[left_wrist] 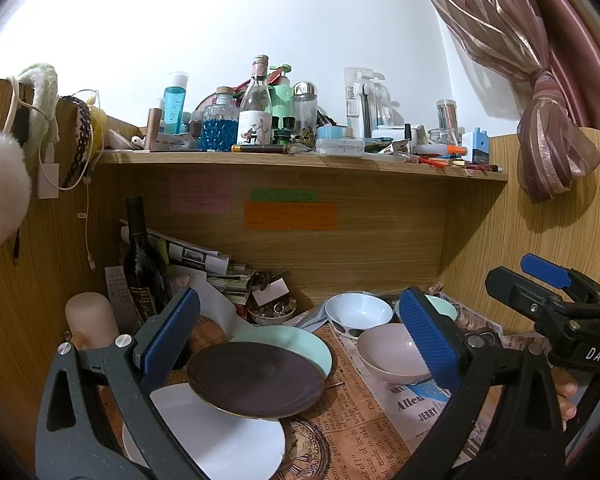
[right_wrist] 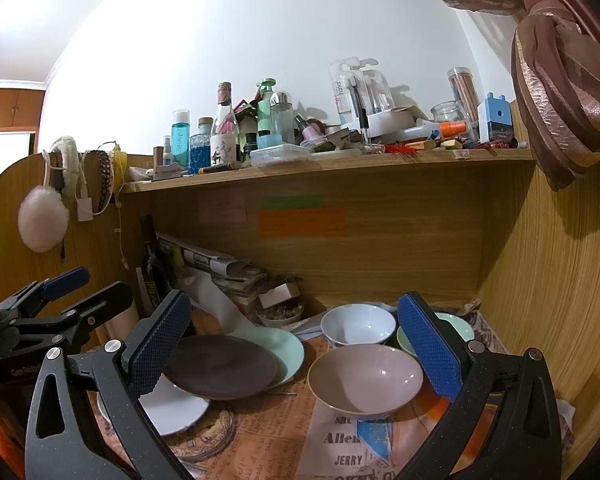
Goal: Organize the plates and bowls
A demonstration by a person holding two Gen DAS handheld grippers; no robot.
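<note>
Both grippers — left gripper point(left_wrist: 300, 344), right gripper point(right_wrist: 296, 356) — spread wide, empty. Dark plate point(left_wrist: 256, 380) overlaps white plate point(left_wrist: 220, 444) and mint plate point(left_wrist: 296, 340); pink bowl point(right_wrist: 364, 376) right of it. Risk: careless pinch slides the tilted stack.

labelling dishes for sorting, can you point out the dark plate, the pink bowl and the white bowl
dark plate point(left_wrist: 256, 380): left wrist view, centre of its top face.
pink bowl point(right_wrist: 366, 378): right wrist view, inside bottom of the bowl.
white bowl point(right_wrist: 358, 324): right wrist view, inner wall near the centre.
</note>
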